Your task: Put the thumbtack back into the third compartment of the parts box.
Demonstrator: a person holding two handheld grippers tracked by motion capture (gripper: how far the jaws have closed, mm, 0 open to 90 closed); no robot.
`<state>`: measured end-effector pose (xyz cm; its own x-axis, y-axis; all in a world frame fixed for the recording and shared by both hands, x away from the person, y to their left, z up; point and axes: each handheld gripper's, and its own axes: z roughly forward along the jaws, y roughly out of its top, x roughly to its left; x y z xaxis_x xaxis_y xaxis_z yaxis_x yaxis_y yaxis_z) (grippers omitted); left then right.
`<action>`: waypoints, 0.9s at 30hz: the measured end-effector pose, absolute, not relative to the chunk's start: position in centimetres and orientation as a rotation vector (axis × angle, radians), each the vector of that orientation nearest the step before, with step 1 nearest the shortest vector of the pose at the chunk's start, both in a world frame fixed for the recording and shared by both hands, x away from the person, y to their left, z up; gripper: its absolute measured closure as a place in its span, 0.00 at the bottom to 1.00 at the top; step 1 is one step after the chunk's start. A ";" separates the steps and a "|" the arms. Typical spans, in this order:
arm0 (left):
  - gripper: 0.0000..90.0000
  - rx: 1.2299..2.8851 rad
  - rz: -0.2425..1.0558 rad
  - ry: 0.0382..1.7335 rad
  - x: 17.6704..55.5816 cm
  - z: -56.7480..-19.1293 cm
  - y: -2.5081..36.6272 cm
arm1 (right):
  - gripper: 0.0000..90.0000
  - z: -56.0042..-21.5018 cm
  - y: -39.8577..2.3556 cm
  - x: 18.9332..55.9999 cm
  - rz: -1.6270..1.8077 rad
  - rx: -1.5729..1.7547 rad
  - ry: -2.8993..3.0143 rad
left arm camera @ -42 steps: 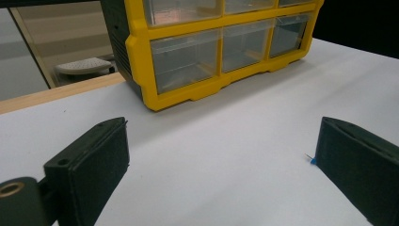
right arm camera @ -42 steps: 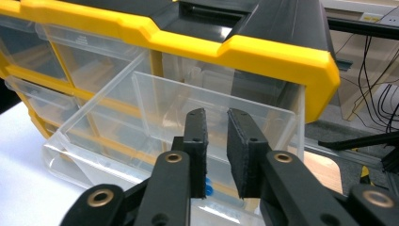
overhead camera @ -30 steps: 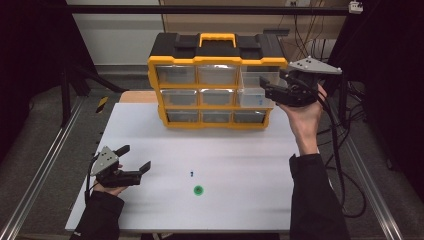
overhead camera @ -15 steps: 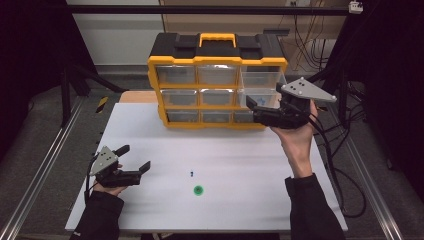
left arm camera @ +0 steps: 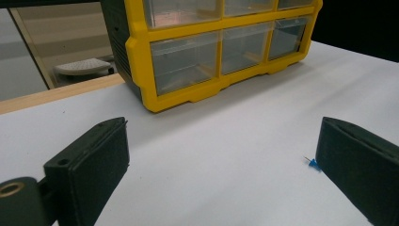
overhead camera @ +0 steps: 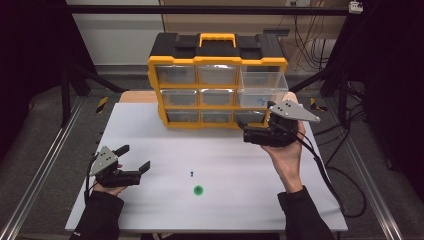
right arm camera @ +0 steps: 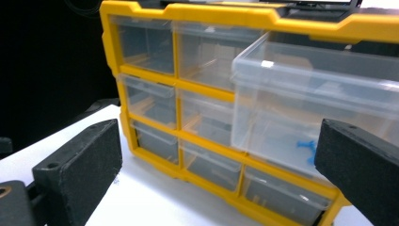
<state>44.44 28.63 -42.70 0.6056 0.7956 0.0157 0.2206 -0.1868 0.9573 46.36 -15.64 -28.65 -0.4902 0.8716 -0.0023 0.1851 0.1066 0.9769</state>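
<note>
High view, item list: yellow organiser at the table's far edge, its top-right clear drawer pulled out with blue pins inside. Right gripper just in front of and below that drawer, not touching it; jaws have just been opening, now wide, nothing between them. Left gripper near the table's left edge, jaws wide, empty. One blue pin lies on the table, to the right of the left gripper, close beside one jaw in the left gripper view.

A lab-like test bench: a white tabletop inside black metal framing, with loose cables behind, on grey carpet.
</note>
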 end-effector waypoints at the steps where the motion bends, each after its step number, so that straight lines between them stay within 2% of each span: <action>1: 0.03 1.721 0.645 0.840 44.4 -42.7 28.6 | 0.02 -28.9 -15.5 46.3 1.424 1.025 1.777; 27: 0.03 1.719 0.650 0.840 44.4 -42.6 28.7 | 0.02 -34.8 -10.3 45.9 1.407 1.014 1.960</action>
